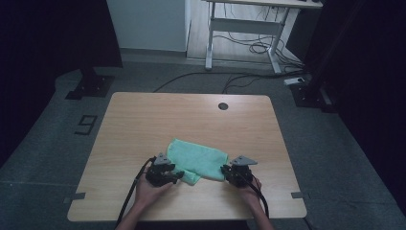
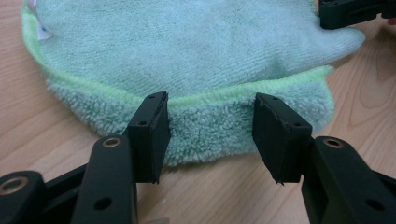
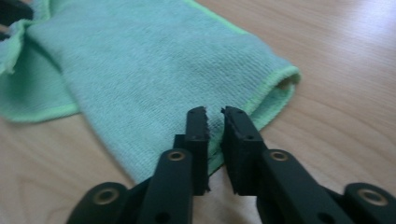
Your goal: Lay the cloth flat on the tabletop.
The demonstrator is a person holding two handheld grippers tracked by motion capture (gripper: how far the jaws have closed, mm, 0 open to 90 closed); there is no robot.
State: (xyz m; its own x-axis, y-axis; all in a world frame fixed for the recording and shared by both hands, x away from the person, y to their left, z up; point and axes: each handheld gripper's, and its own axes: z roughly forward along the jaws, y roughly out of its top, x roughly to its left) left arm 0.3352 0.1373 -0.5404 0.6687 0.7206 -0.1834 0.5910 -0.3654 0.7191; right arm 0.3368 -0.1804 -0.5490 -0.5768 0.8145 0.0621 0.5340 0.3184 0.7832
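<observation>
The right gripper (image 3: 214,112) is pinching the green microfibre cloth's (image 1: 197,160) near edge between nearly closed jaws, while the left gripper (image 2: 210,109), jaws wide and empty, is straddling the hem and should close squarely.

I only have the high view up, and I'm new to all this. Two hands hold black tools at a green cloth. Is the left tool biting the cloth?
Observer: No. In the left gripper view the left gripper has its jaws wide apart, and the near edge of the cloth lies between them, ungripped.
Operator: And the right one?
Observer: In the right gripper view the right gripper has its jaws nearly together at the cloth's edge, with a thin gap between the tips. I cannot tell whether fabric is pinched.
Operator: Is the cloth a single layer?
Observer: No, it is folded: the left gripper view shows a bright green hem running over a fluffier layer below.
</observation>
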